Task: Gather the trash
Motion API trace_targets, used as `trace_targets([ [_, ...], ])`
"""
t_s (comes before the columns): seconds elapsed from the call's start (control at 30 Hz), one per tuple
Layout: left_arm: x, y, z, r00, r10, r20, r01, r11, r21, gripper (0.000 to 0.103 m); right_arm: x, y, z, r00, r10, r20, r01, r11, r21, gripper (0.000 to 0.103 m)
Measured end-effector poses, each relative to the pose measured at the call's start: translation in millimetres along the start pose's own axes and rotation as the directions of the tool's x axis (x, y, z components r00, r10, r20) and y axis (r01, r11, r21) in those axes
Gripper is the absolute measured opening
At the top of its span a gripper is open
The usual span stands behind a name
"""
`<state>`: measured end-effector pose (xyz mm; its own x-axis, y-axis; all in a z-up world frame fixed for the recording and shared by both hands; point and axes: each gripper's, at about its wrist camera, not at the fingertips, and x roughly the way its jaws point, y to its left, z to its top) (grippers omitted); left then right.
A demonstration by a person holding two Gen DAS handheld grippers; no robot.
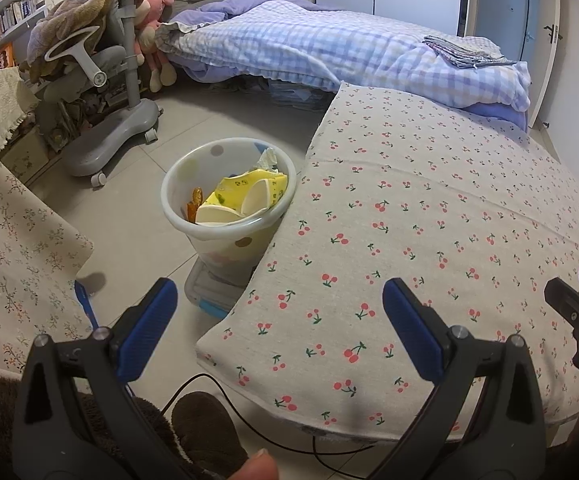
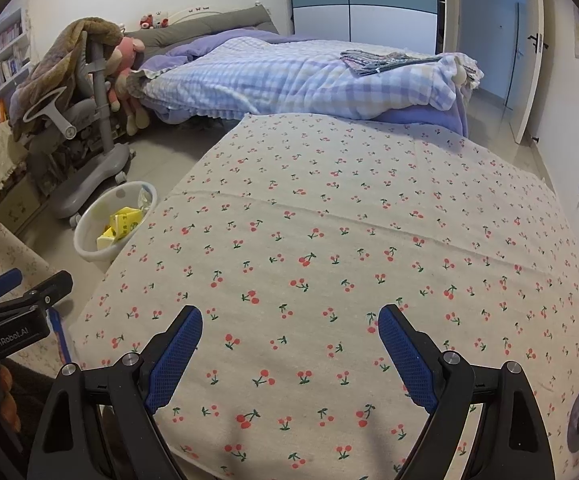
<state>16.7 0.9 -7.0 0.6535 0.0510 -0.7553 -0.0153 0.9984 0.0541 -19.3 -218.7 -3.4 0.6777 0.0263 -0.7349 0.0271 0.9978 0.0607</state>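
Observation:
A white polka-dot trash bin [image 1: 193, 188] stands on the floor beside the left edge of the table with the cherry-print cloth [image 1: 429, 220]. It holds a yellow wrapper [image 1: 245, 192], white paper cups [image 1: 225, 216], an orange scrap and crumpled tissue. My left gripper [image 1: 281, 300] is open and empty, over the table's near left corner, short of the bin. My right gripper [image 2: 289, 328] is open and empty above the cherry cloth [image 2: 349, 240]. The bin also shows in the right wrist view [image 2: 89, 232], far left. Each gripper appears at the edge of the other's view.
A grey wheeled chair [image 1: 109, 92] draped with a brown blanket stands beyond the bin. A bed with a plaid quilt [image 1: 329, 48] lies behind the table. A floral-cloth surface [image 1: 5, 240] is at left. A black cable [image 1: 217, 392] runs across the floor below.

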Motion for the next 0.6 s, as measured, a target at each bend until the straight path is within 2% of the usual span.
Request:
trace_targets([
  [0.6,-2.5,1.8,0.6,1.000,0.008,0.002,-0.008,1.000,-0.009,0.102,5.1,3.0,2.3,1.000,0.001,-0.002,-0.001,1.000,-0.004,0.091],
])
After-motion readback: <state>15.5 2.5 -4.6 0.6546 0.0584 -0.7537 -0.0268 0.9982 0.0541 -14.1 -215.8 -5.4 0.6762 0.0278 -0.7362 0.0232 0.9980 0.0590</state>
